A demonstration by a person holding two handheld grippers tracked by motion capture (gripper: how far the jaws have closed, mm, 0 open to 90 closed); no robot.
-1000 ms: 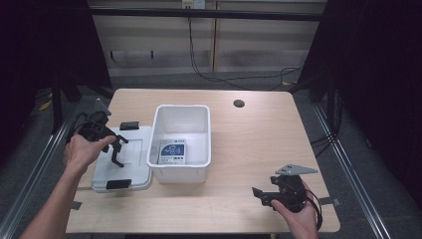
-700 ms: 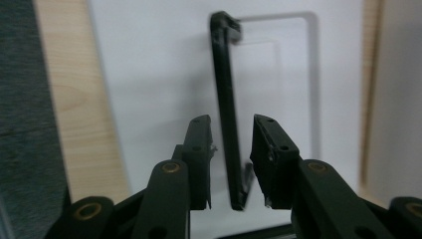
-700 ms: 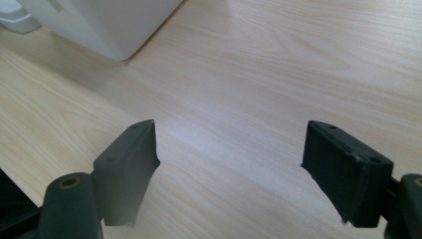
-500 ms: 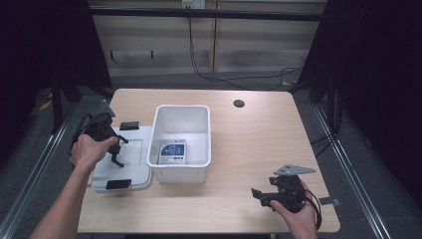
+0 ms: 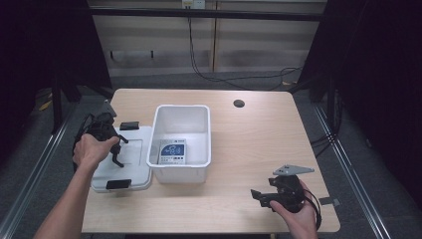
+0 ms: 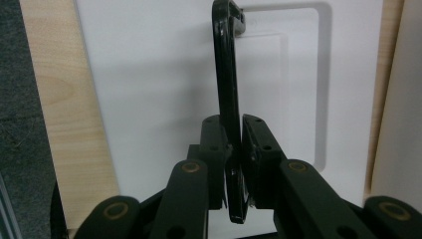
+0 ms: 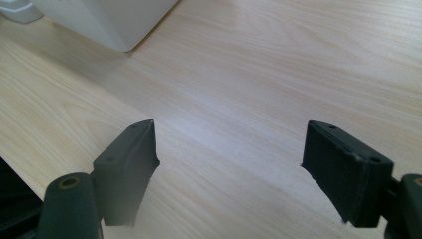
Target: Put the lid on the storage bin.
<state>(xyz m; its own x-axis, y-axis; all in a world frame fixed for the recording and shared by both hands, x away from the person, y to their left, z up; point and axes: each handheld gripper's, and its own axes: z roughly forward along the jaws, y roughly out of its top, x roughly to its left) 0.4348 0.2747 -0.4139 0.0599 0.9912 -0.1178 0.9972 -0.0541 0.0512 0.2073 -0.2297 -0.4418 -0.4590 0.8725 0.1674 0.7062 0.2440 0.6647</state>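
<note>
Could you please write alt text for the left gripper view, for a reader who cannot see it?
The left gripper, seen along its two black jaws, is shut on a thin black handle standing edge-on over a white lid. Light wooden table shows beside the lid.

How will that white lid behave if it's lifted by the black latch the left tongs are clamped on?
Probably light: the lid looks like thin moulded plastic. Lifted by the latch alone, it would likely hang and swing, since the left tongs pinch only that narrow strip. The latch may be hinged, so it could pivot. The glossy surface suggests some slip.
</note>
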